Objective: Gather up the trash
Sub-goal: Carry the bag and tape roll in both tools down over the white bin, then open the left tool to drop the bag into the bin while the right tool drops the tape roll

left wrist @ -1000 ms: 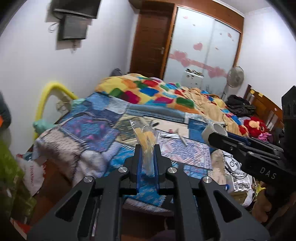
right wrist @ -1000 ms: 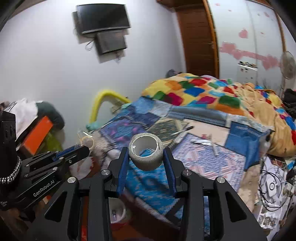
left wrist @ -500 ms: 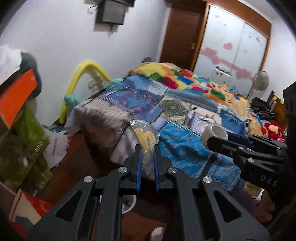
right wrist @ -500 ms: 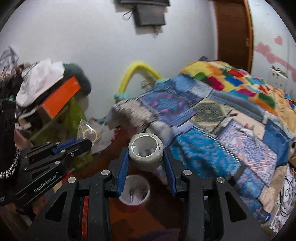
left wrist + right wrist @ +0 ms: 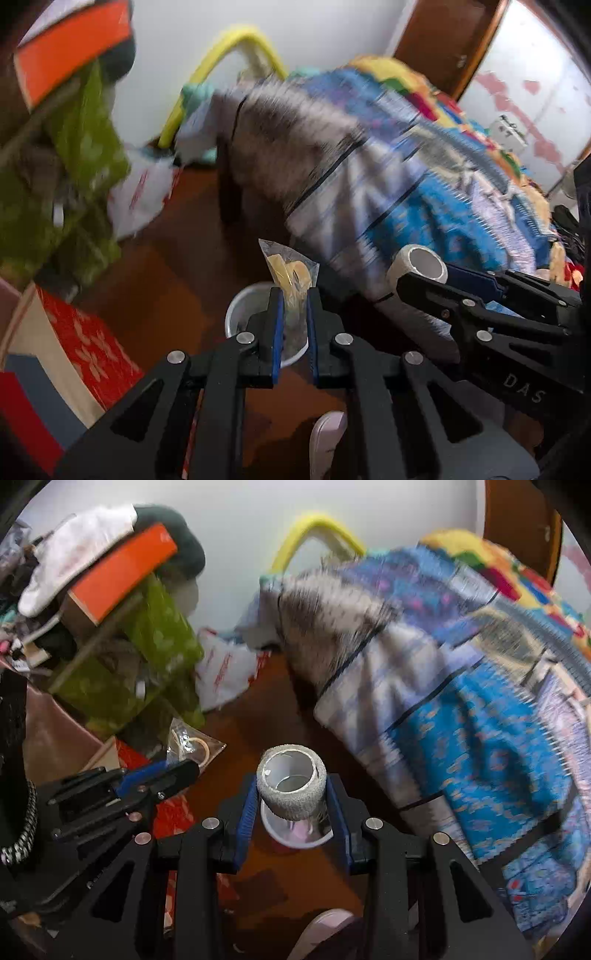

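Both claws now hang over the floor bin.

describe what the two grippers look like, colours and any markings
Both are matte black plastic with angular cut-out frames, silver round screws at the joints and blue pads lining the fingers. The left gripper carries white "GenRobot.AI" style lettering on its side, hard to read here. The right gripper shows white "DAS" letters. A black-and-white braided cord hangs beside the left one.

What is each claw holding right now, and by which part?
Left claw: clear plastic bag, pinched at its lower end. Right claw: grey tape roll, clamped across its outer sides.
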{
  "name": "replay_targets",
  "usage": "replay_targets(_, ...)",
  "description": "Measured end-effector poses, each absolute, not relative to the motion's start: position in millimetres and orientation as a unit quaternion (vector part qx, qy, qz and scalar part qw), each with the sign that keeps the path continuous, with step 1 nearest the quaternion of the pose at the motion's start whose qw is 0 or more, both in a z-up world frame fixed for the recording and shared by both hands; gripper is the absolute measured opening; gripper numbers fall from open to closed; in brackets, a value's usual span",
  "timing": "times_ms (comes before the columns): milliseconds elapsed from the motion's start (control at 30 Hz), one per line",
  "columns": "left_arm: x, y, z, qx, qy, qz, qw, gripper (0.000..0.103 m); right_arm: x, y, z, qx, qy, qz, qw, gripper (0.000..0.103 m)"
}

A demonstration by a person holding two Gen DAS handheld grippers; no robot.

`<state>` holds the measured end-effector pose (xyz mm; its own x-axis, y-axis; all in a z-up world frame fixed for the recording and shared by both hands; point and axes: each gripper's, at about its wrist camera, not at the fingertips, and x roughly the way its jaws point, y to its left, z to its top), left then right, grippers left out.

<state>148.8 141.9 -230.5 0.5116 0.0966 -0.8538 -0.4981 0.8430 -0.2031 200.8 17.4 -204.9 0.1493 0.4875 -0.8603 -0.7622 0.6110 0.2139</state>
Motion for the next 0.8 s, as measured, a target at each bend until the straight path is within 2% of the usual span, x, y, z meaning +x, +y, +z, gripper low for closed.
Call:
replay_targets(400, 152.6, 187.1, -335.8, -0.291, 0.547, 0.191, 0.761, 0.01, 231.6, 69.5, -312.8, -0.162, 0.61, 0.409, 0.659, 0.034)
replay_targets(500, 155.4, 195.5, -350.2, -0.303, 0.557, 0.197, 0.747, 0.011, 239.6, 74.7, -324.8, -0.13, 0.631, 0.423, 0.637, 0.036)
replay_targets(800, 168.5, 200.2, -373.3, -0.318, 0.581, 0.19, 0.725, 0.011, 245.1, 87.6, -344.3, -0.184, 0.643, 0.391, 0.633, 0.036)
